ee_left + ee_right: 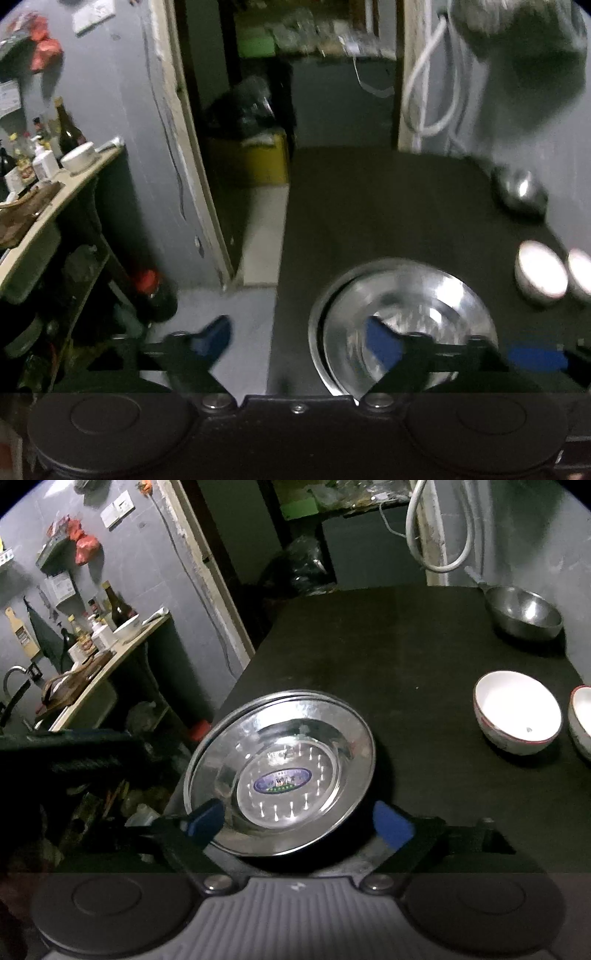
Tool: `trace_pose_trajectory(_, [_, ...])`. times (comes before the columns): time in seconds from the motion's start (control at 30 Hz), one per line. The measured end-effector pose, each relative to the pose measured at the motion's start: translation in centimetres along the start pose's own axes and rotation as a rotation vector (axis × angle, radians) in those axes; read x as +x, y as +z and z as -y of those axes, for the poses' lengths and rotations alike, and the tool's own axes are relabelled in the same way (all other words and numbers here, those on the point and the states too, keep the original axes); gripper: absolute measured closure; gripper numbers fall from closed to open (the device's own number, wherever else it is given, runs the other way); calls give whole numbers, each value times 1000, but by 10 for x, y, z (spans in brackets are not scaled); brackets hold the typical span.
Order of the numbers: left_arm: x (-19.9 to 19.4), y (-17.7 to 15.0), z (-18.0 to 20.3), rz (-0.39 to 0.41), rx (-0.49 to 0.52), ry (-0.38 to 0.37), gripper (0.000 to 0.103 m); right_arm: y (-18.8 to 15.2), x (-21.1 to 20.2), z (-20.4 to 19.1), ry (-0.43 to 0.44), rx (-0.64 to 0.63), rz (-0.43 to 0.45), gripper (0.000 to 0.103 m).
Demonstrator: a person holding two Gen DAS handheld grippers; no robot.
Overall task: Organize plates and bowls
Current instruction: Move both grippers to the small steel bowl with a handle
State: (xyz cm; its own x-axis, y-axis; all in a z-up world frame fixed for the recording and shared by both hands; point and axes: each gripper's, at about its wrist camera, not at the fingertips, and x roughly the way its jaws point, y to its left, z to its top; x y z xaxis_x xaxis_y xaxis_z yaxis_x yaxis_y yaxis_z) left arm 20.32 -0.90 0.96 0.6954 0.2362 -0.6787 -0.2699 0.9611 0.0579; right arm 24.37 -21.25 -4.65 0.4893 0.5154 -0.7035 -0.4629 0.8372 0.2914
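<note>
Already the stacked steel plates (280, 775) overhang the desk (406, 646) edge; both the right gripper (299, 821) and left gripper (297, 339) gape, holding nothing, so a nudge could tip them off.

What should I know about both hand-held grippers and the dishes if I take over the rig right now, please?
Left hand-held gripper: open, empty, at the table's left edge beside the plates.
Right hand-held gripper: open, empty, its fingers either side of the near rim of the steel plates, not gripping.
Done: two steel plates appear stacked, near the left edge of the black table.
Left: two white bowls sit apart on the right, side by side, not stacked; a steel bowl sits in the far right corner.
</note>
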Motion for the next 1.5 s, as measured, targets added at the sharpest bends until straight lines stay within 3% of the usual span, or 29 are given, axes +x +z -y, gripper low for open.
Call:
trace_pose_trajectory(0.1, [-12,6,-7,64,-27,-23,1,-1,-14,-3,-32,12,53,0])
trace_pose_trajectory(0.43, [-71,-2,-18,258,-42,-222,1,-27,-89,-22,-213,100,271,0])
trace_pose_trajectory(0.57, [-86,-11,-19,298,-52,-287,1,-35,-127,-34,-278,113,316,0])
trace_pose_trajectory(0.7, [-88,-2,-15,324,-73,-392,1,-22,-167,-47,-282,111,365,0])
trace_pose_trajectory(0.83, [-96,30,-8,408,-92,-440,1,7,-202,-55,-323,81,411,0])
trace_pose_trajectory(1.1, [-103,86,10,485,-103,-460,1,67,-224,-38,-350,84,402,0])
trace_pose_trajectory(1.2, [-94,106,21,496,-97,-442,1,94,-225,-25,-364,47,446,0])
trace_pose_trajectory(1.37, [-57,144,48,448,-94,-383,1,142,-212,12,-411,17,509,0])
trace_pose_trajectory(1.5, [-22,166,71,406,-75,-351,1,165,-180,48,-437,42,491,0])
